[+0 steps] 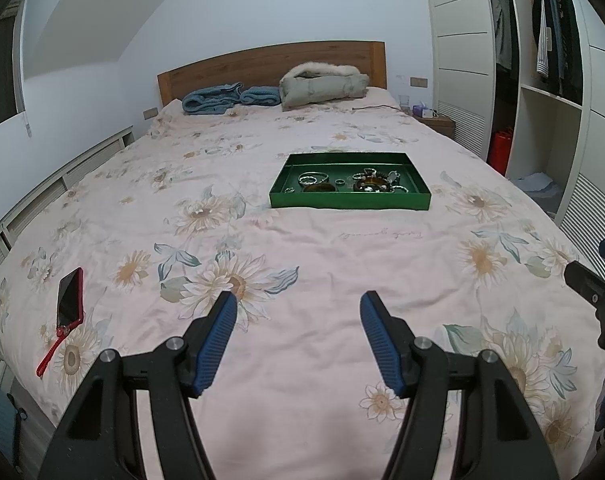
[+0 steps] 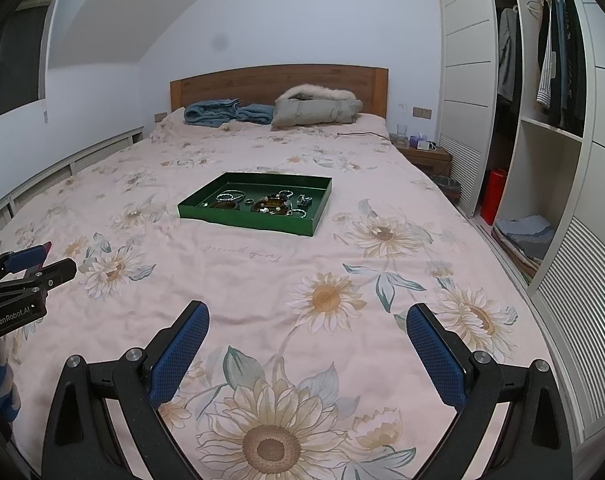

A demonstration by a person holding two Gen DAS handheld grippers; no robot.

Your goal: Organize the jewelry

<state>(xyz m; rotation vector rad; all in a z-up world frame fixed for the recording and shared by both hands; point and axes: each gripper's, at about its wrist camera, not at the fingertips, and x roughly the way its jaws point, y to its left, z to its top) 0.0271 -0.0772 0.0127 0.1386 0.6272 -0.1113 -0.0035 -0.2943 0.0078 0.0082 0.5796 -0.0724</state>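
Observation:
A green tray [image 1: 350,202] lies in the middle of the bed and shows in the right wrist view too [image 2: 246,222]. In it are silver bracelets [image 1: 312,178], a small ring [image 1: 339,181] and dark beaded pieces [image 1: 372,185], mixed together [image 2: 272,204]. My left gripper [image 1: 298,304] is open and empty, low over the bedspread well short of the tray. My right gripper [image 2: 308,314] is open and empty, also well short of the tray. Each gripper shows at the edge of the other's view.
The bed has a pink flowered bedspread [image 1: 302,256]. A red phone with a red strap [image 1: 70,298] lies near the bed's left edge. Blue towels [image 1: 222,98] and a grey fur-trimmed coat [image 1: 322,86] lie at the headboard. An open wardrobe [image 2: 542,120] and nightstand [image 2: 426,154] stand at right.

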